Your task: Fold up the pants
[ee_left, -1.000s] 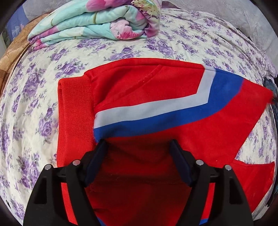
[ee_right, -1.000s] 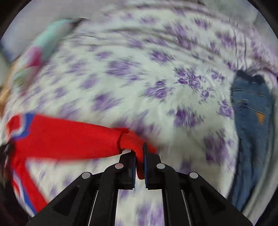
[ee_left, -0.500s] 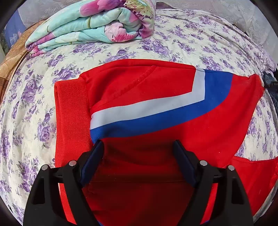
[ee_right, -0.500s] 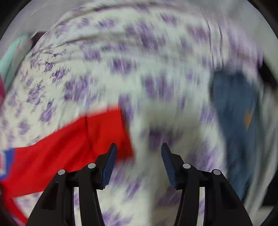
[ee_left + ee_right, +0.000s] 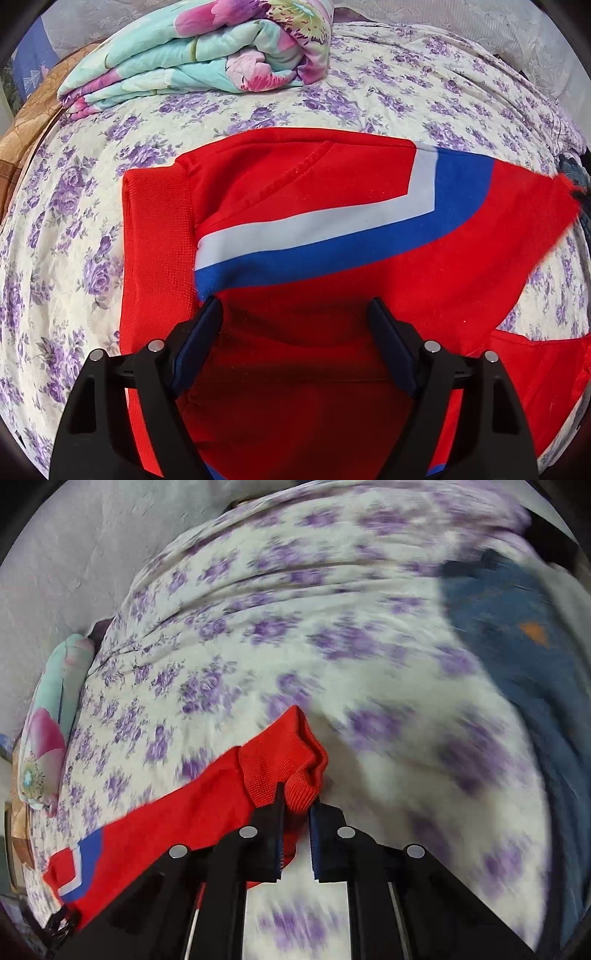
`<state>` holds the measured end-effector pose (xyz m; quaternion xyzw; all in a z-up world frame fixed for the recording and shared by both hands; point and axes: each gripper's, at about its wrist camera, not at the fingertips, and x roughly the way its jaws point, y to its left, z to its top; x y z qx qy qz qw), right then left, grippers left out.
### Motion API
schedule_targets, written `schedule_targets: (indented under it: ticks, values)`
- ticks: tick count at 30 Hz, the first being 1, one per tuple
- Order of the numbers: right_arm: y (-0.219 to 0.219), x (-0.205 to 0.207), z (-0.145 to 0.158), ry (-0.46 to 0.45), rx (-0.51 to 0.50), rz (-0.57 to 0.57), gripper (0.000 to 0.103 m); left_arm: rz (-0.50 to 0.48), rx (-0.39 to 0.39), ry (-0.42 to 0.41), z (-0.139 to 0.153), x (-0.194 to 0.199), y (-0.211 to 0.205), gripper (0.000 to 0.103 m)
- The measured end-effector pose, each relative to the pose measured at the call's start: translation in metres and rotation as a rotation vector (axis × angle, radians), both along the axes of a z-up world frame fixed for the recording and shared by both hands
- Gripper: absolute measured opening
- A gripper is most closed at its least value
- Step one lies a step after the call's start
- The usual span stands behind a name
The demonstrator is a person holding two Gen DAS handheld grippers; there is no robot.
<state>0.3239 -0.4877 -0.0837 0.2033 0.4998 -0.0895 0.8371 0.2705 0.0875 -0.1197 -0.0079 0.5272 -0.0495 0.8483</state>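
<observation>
Red pants (image 5: 332,206) spread flat on the floral bed (image 5: 66,258), waistband (image 5: 159,258) at the left edge.

Left hand-held gripper (image 5: 295,314) poised over the red cloth just right of the waistband, jaws spread wide, grasping nothing. Right hand-held gripper (image 5: 297,803) clenched on the ribbed leg cuff (image 5: 291,764), pinching bunched knit between narrow jaws. Open bedsheet beyond the cuff and above the pants' far edge. Folded floral quilt (image 5: 207,55) well apart at the head of the bed; blue jeans (image 5: 517,635) near the bed's right edge, blurred.
</observation>
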Motion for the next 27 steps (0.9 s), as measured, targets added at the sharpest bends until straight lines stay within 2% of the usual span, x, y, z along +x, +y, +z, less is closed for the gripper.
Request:
schedule_targets:
  ticks: [3,4,6,7,8,9,11,13,14,15,18,21,24,26,27]
  values:
    - [-0.005,-0.035,-0.003,0.016,-0.047,-0.009,0.012,-0.015,-0.010,-0.001,0.000,-0.003,0.000,0.077]
    - [-0.009,-0.041,-0.013,0.039,-0.050,-0.017,0.013,-0.016,-0.005,0.001,-0.001,-0.002,-0.001,0.077]
    - [-0.011,-0.044,-0.054,0.147,-0.073,-0.026,0.025,-0.012,0.015,0.008,-0.004,0.002,-0.004,0.077]
    - [-0.007,-0.045,-0.061,0.120,-0.099,-0.020,0.028,-0.013,0.023,0.010,-0.004,0.003,-0.006,0.077]
    - [-0.002,-0.050,-0.055,0.096,-0.181,-0.022,0.035,-0.019,0.026,0.017,0.000,0.002,-0.005,0.074]
    - [0.002,-0.053,-0.048,0.131,-0.248,-0.027,0.054,-0.028,0.026,0.021,0.005,-0.001,-0.002,0.064]
    - [0.007,-0.068,-0.029,0.100,-0.218,-0.021,0.054,-0.052,0.010,-0.003,0.026,-0.010,0.009,0.060]
    - [0.018,-0.090,-0.007,0.032,-0.206,0.000,0.054,-0.077,0.037,-0.107,0.061,-0.021,0.026,0.066]
    - [0.029,-0.107,0.006,-0.010,-0.220,0.021,0.055,-0.101,0.063,-0.156,0.080,-0.022,0.036,0.079]
    - [0.039,-0.120,0.015,-0.041,-0.220,0.045,0.056,-0.128,0.069,-0.174,0.089,-0.020,0.040,0.086]
    - [0.075,-0.161,0.027,-0.118,-0.155,0.147,0.058,-0.295,0.086,-0.215,0.105,0.005,0.048,0.086]
    - [0.115,-0.194,0.026,-0.127,-0.159,0.228,0.058,-0.435,0.067,-0.221,0.090,0.043,0.052,0.087]
    - [0.153,-0.207,0.028,-0.097,-0.194,0.313,0.058,-0.506,-0.050,-0.117,0.057,0.087,0.057,0.086]
    - [0.181,-0.197,0.034,-0.089,-0.230,0.400,0.058,-0.531,-0.082,-0.047,0.030,0.106,0.056,0.085]
    - [0.194,-0.191,0.037,-0.093,-0.244,0.448,0.058,-0.537,-0.086,-0.024,0.021,0.106,0.052,0.081]
